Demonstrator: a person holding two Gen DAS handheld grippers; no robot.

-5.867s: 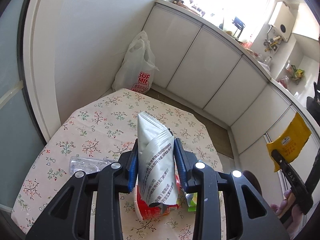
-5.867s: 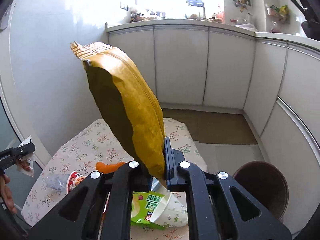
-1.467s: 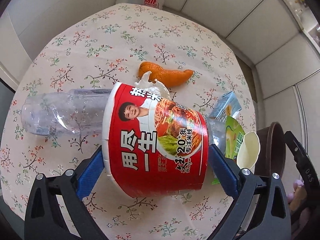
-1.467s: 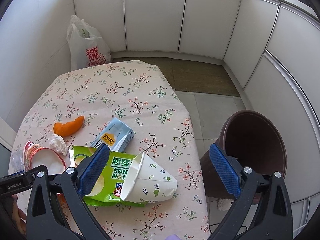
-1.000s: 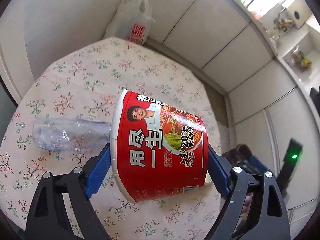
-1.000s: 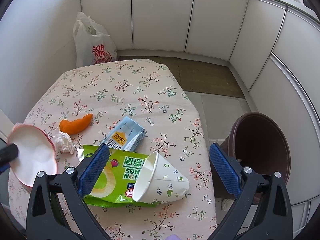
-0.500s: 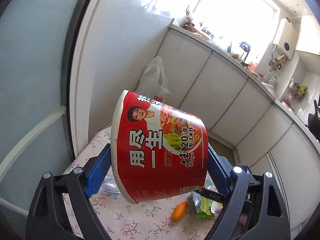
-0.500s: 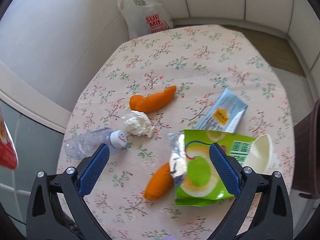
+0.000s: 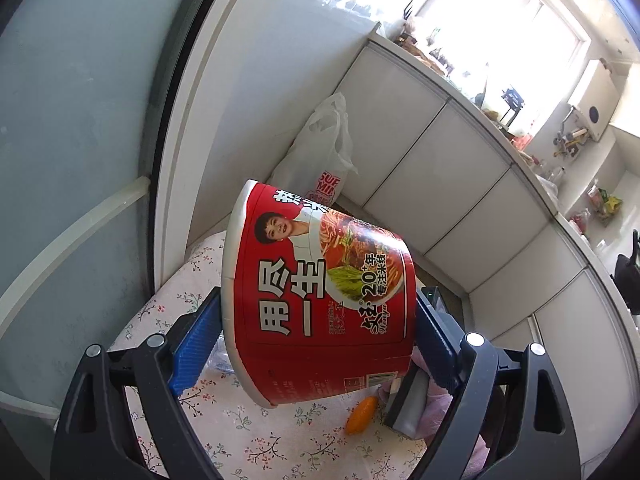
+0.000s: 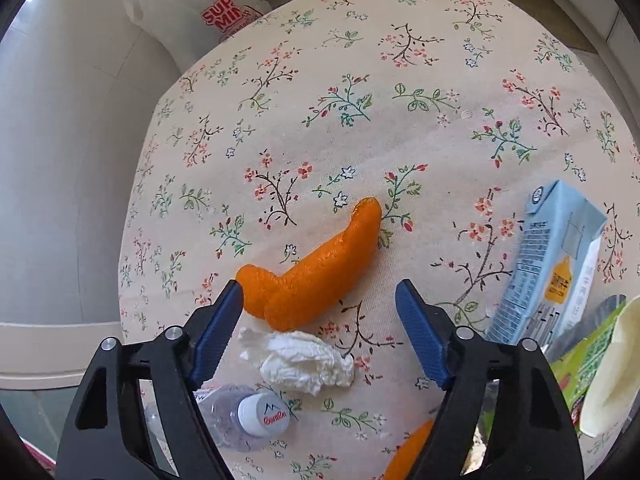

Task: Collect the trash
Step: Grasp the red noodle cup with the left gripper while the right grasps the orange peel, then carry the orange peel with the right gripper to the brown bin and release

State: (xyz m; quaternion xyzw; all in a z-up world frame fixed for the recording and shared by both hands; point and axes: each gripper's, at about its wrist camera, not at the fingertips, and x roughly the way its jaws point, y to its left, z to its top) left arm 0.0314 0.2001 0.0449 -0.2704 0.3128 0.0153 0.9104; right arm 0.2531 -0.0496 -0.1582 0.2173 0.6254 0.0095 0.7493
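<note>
Left tool (image 9: 316,344) is clamped on the big red noodle cup (image 9: 320,292), blue pads pressing both sides, cup tipped sideways with its white rim toward the left of the frame. It's up in the air above the tabletop (image 9: 280,440), filling the middle of the left wrist view. Below it, lower right, there's a small orange piece (image 9: 361,420) lying on the cloth, and part of a person's pink sleeve (image 9: 436,396) right next to it.

Right tool (image 10: 320,312) isn't gripping anything; its jaws have just been closing in but nothing is pinched. It points steeply down at the floral tabletop (image 10: 400,80). The long orange peel (image 10: 316,268) sits right at the tips, its left end just beside the left pad, rest of it running up and right through the gap. The crumpled white tissue (image 10: 298,360) lies lower down between the two fingers, touching the peel's bottom edge or nearly so.

Around that: clear bottle with a white cap (image 10: 260,416) at lower left, partly under the left finger. Blue carton (image 10: 556,264) off at the right, green snack bag (image 10: 588,356) and a paper cup (image 10: 612,372) crammed at the right edge. Another orange bit (image 10: 412,452) pokes out at the bottom.

Whole upper half of the tabletop is bare cloth. The edge curves round at left, with a white shopping bag (image 10: 200,8) on the floor past the upper left.
</note>
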